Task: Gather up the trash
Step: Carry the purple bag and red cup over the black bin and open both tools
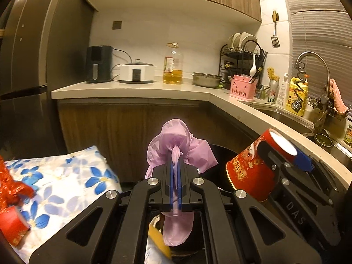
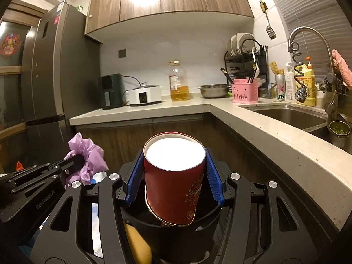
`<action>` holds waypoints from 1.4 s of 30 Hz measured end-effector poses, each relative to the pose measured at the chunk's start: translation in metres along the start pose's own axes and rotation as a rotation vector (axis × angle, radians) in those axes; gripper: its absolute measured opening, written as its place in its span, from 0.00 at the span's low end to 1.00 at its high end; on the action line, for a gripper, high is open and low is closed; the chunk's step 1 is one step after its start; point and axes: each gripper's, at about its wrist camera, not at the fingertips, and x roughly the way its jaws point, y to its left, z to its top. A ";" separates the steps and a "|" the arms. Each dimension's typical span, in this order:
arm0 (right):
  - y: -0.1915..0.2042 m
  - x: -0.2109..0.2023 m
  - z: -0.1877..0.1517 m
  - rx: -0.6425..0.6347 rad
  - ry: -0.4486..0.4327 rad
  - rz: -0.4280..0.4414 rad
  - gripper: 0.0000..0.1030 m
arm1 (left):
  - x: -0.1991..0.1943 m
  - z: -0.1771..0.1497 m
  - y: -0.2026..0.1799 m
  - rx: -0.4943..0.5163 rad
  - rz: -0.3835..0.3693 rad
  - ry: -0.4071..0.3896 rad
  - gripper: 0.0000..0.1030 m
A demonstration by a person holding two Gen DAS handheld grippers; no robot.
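Observation:
My left gripper is shut on a crumpled purple plastic bag, which bunches above the blue pads and hangs below them. The bag also shows in the right wrist view, held by the left gripper. My right gripper is shut on a red paper cup with a white inside, tilted, its base over a dark bin. In the left wrist view the cup sits to the right of the bag in the right gripper.
A table with a blue-flowered cloth lies at left with a red cup and red wrapper. A yellow object lies by the bin. The L-shaped counter with sink runs at right; fridge at left.

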 end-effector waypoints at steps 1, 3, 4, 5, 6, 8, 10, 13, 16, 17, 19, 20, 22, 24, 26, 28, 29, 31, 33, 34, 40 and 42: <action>-0.001 0.002 -0.001 -0.001 0.002 -0.002 0.51 | 0.004 0.001 -0.002 0.002 -0.001 0.000 0.02; -0.006 0.008 -0.001 0.003 0.009 -0.007 0.51 | 0.011 0.001 -0.004 0.006 -0.008 0.003 0.02; -0.008 0.012 -0.002 0.008 0.014 -0.007 0.51 | 0.014 0.001 -0.005 0.007 -0.012 0.005 0.02; -0.009 0.014 -0.001 0.009 0.016 -0.009 0.51 | 0.017 0.001 -0.006 0.011 -0.014 0.006 0.02; -0.011 0.017 -0.001 0.010 0.018 -0.009 0.51 | 0.020 0.001 -0.007 0.013 -0.015 0.007 0.02; -0.013 0.021 -0.001 0.017 0.024 -0.005 0.51 | 0.025 0.000 -0.009 0.017 -0.022 0.011 0.02; -0.014 0.025 -0.001 0.018 0.029 -0.003 0.52 | 0.030 -0.001 -0.010 0.018 -0.031 0.015 0.02; -0.016 0.031 -0.002 0.015 0.034 -0.004 0.52 | 0.038 -0.004 -0.010 0.020 -0.035 0.029 0.02; -0.018 0.036 -0.002 0.020 0.038 -0.004 0.52 | 0.044 -0.006 -0.010 0.026 -0.035 0.032 0.03; -0.019 0.037 -0.002 0.023 0.039 -0.004 0.52 | 0.046 -0.006 -0.011 0.023 -0.040 0.035 0.03; -0.021 0.040 -0.002 0.027 0.043 -0.004 0.52 | 0.050 -0.006 -0.011 0.021 -0.047 0.044 0.03; -0.019 0.041 -0.003 0.027 0.045 -0.005 0.52 | 0.052 -0.006 -0.011 0.025 -0.054 0.050 0.03; -0.019 0.042 -0.003 0.027 0.047 -0.006 0.52 | 0.055 -0.007 -0.013 0.036 -0.054 0.054 0.03; -0.019 0.044 -0.002 0.027 0.049 -0.006 0.52 | 0.058 -0.008 -0.014 0.037 -0.053 0.059 0.03; -0.018 0.046 -0.003 0.023 0.049 -0.004 0.52 | 0.061 -0.010 -0.013 0.028 -0.058 0.069 0.04; -0.017 0.048 -0.003 0.022 0.051 -0.005 0.52 | 0.062 -0.011 -0.012 0.029 -0.054 0.077 0.09; -0.019 0.049 -0.003 0.023 0.053 -0.005 0.52 | 0.063 -0.012 -0.012 0.031 -0.054 0.078 0.10; -0.019 0.050 -0.004 0.026 0.057 -0.007 0.52 | 0.065 -0.012 -0.011 0.026 -0.054 0.080 0.19; -0.019 0.052 -0.005 0.030 0.063 -0.007 0.53 | 0.065 -0.013 -0.010 0.021 -0.056 0.079 0.27; -0.019 0.053 -0.005 0.031 0.065 -0.008 0.53 | 0.065 -0.013 -0.009 0.021 -0.055 0.076 0.33; -0.020 0.058 -0.007 0.038 0.083 -0.014 0.53 | 0.059 -0.014 0.005 -0.017 -0.036 0.058 0.61; -0.021 0.060 -0.007 0.041 0.088 -0.014 0.56 | 0.058 -0.014 0.011 -0.029 -0.022 0.053 0.65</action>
